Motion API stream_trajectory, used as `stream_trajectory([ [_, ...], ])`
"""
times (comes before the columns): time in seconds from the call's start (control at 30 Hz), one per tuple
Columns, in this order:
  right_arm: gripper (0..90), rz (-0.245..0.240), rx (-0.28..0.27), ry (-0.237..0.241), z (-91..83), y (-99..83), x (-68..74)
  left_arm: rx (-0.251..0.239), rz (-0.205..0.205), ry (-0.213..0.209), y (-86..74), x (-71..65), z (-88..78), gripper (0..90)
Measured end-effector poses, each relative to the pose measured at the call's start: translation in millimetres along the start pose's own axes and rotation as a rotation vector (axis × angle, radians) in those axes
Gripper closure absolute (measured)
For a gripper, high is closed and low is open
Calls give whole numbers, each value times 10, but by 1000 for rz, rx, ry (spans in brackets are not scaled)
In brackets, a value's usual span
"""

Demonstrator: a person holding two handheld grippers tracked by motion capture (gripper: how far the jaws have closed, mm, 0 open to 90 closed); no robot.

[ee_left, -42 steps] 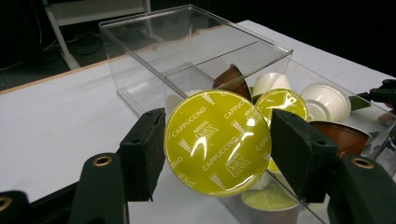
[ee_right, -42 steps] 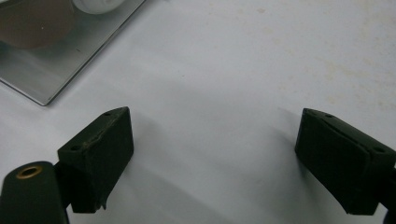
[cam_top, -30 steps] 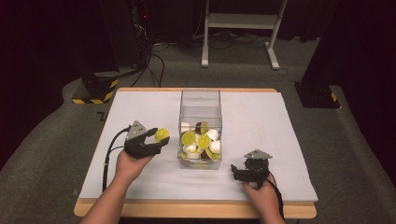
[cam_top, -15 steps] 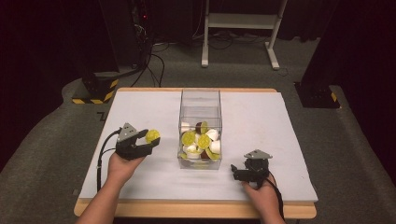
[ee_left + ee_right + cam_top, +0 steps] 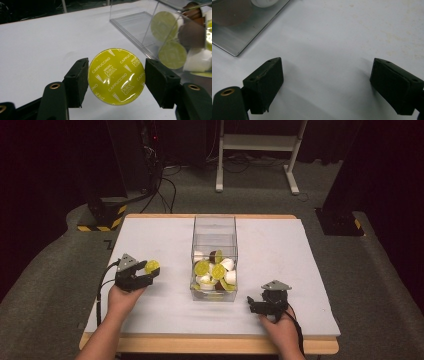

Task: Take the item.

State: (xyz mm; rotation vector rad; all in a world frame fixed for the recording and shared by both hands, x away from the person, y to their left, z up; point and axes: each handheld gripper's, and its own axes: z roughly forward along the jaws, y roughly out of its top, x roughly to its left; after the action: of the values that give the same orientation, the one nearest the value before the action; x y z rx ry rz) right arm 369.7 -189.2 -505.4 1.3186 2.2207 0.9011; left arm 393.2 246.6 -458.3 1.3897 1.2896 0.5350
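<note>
A round yellow-lidded coffee capsule sat clamped between the jaws of the left claw, held over the white bench left of the clear plastic box. That box held more yellow, white and brown capsules. The right claw rested near the box's front right corner, jaws spread apart.

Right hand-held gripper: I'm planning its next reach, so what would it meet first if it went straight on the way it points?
Probably bare table. The right hand-held gripper is open and empty, and the clear box lies off to one side of its line, though depth is hard to judge.
</note>
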Motion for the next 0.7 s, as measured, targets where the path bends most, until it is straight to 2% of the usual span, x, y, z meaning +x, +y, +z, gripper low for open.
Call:
stream_trajectory([
  [0.03,115,0,0,0,0,0,0,-7,-12,7,-8,15,23,380],
  [0.1,115,1,1,0,-1,0,1,1,-9,12,-13,39,42,380],
  [0.13,115,0,0,0,0,0,0,1,-15,28,-25,72,96,380],
  [0.2,115,1,1,0,-1,0,1,18,-4,38,-34,112,144,380],
  [0.4,115,2,1,0,-1,0,1,24,-12,64,-71,203,292,380],
  [0.43,115,2,1,1,-1,0,1,39,-4,69,-75,218,313,380],
  [0.6,115,2,1,1,0,0,0,62,26,75,-46,213,434,380],
  [0.7,114,2,1,1,0,0,0,60,13,78,-31,212,512,380],
])
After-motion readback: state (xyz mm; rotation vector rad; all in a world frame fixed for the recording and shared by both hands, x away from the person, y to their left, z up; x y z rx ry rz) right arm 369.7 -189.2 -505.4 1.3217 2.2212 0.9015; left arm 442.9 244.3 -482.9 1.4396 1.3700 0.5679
